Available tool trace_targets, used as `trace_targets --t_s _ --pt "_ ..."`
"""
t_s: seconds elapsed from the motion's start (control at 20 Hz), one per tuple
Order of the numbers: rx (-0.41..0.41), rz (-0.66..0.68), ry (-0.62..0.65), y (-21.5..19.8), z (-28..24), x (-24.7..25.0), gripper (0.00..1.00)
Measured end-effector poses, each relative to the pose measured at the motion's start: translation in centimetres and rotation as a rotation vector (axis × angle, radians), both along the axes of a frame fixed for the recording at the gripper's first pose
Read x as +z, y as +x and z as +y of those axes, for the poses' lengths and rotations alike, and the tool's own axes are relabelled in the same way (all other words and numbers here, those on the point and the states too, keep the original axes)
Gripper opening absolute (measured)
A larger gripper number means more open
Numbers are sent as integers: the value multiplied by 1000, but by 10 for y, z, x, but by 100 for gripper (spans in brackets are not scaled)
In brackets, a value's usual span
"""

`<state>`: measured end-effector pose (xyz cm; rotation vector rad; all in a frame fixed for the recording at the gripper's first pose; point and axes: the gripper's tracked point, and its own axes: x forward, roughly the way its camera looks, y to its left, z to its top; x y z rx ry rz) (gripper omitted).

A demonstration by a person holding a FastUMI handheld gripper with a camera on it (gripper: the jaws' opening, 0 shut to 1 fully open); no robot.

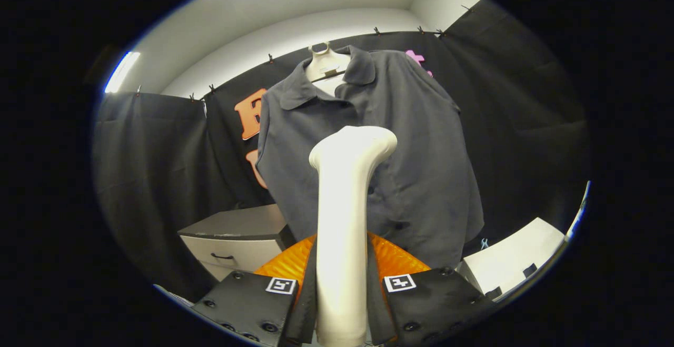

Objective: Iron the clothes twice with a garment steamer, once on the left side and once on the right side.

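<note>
A low white cabinet (237, 244) with a dark flat top and a single drawer, fitted with a small dark handle, is seen below and to the left of the shirt; the drawer is shut and its contents cannot be told. A white box-shaped unit (513, 260) is seen on the opposite side, below the shirt's hem.

A smooth, glossy cream-white plastic garment steamer (345, 220) is held upright in the gripper (341, 294); its long straight handle is clamped from both sides by the two fingers, and its top is flared and bent over toward the shirt. The fingers are faced with flat plates set with round bolts, and a small square marker is carried on each. Ribbed orange plastic is seen behind the handle, just above the fingers.

A dark grey short-sleeved collared shirt (410, 162) of matte woven cloth is hung on a pale mannequin neck (326, 65) before the black cloth wall. It hangs beyond the fingers, directly behind the steamer. The steamer's head is seen against the shirt's front near the button line; whether cloth is touched cannot be told.
</note>
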<state>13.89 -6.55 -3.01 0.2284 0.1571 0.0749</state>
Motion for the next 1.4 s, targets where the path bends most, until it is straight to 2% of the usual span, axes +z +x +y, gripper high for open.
trace_targets --t_s 0.35,0.75,1.1,1.4 --pt "-82 -43 -35 55 -67 55 47" --pt "-132 -20 -38 98 -95 58 47" --pt "-126 4 -54 105 -92 49 47" --pt "-122 33 -56 92 -91 31 47"
